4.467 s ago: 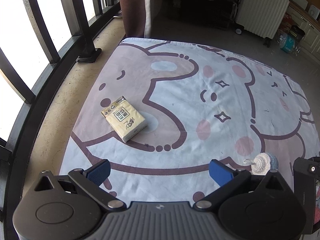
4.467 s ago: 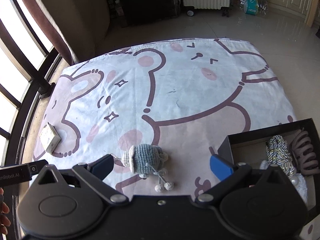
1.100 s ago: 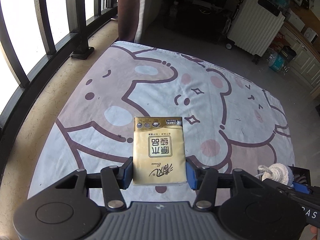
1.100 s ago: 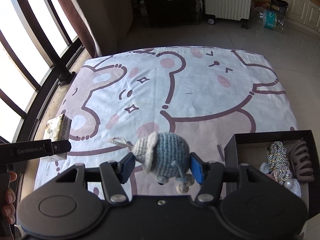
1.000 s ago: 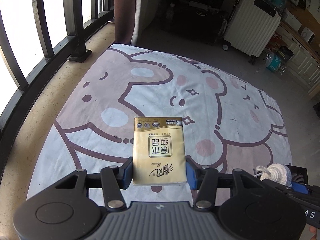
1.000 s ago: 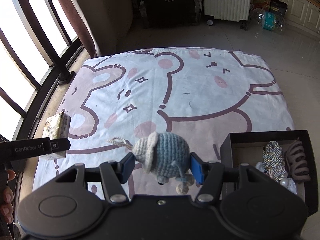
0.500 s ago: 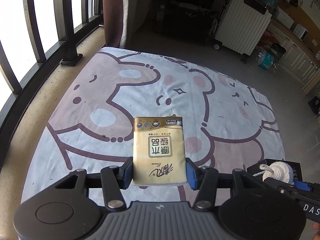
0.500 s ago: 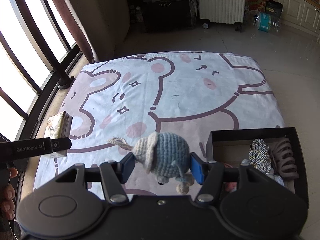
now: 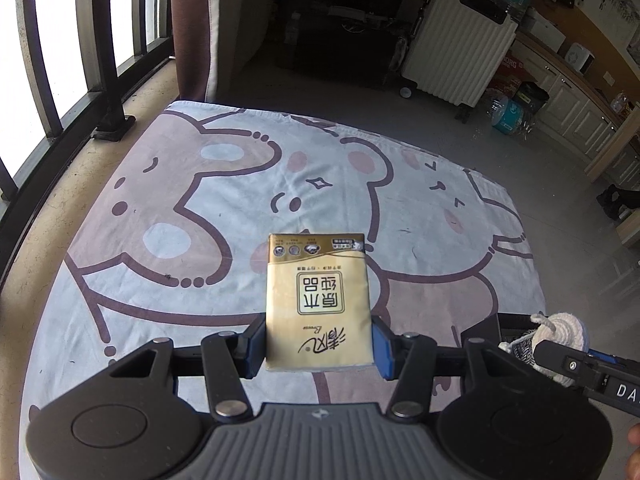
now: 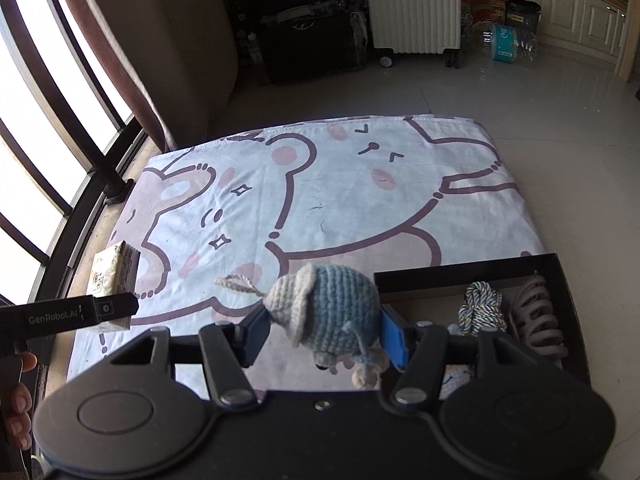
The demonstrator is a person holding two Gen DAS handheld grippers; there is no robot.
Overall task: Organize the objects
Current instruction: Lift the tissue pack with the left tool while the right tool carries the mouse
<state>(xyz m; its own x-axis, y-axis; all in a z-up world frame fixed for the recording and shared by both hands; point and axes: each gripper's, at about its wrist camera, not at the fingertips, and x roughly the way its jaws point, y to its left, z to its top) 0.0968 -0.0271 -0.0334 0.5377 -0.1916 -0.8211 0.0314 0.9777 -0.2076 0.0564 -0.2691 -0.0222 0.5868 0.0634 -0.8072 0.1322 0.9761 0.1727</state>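
Note:
My left gripper point(image 9: 318, 346) is shut on a yellow tissue pack point(image 9: 318, 300), held upright above the cartoon-bear blanket point(image 9: 224, 208). In the right wrist view the same tissue pack point(image 10: 114, 270) shows at the far left, above the blanket's left edge. The right gripper point(image 10: 324, 334) is shut on a blue and cream crocheted toy point(image 10: 332, 312), carried above the blanket beside the left wall of a black box point(image 10: 560, 276). Inside the box lie a twisted rope bundle point(image 10: 480, 308) and a mauve hair claw point(image 10: 538, 316). The toy point(image 9: 562, 330) also appears at the right edge of the left wrist view.
Dark window railings point(image 9: 100, 52) and a curtain point(image 9: 192, 28) line the left side of the blanket. A white ribbed suitcase point(image 9: 456, 60) and dark furniture stand beyond it. A water bottle pack point(image 10: 506, 46) lies on the tiled floor. A person's fingers point(image 10: 18, 408) hold the left gripper's handle.
Both grippers have drifted to the right over the blanket with their loads still held. The black box has come further under the right gripper, beside the toy.

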